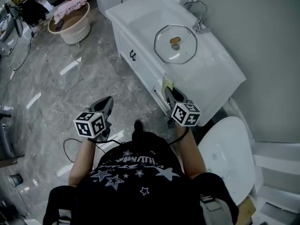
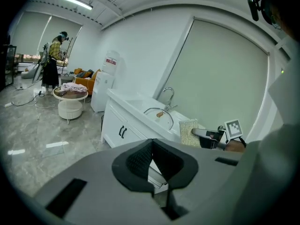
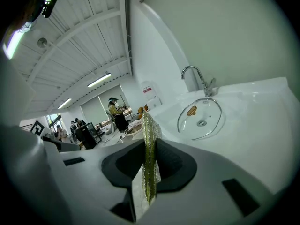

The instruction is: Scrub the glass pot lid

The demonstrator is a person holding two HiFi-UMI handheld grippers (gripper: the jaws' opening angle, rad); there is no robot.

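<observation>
the glass pot lid (image 1: 176, 43) lies flat in the white sink (image 1: 216, 70), right by the tap (image 1: 198, 9), with its brown knob up. the right gripper (image 1: 168, 92) is squeezed tight on a thin scrub pad (image 3: 150, 158) — the pad stands on its edge between the jaws, near the sink's front edge and apart from the lid. the left gripper (image 1: 108, 102) hangs over the grey floor (image 1: 56, 93) — its jaws are pressed together with nothing in them.
</observation>
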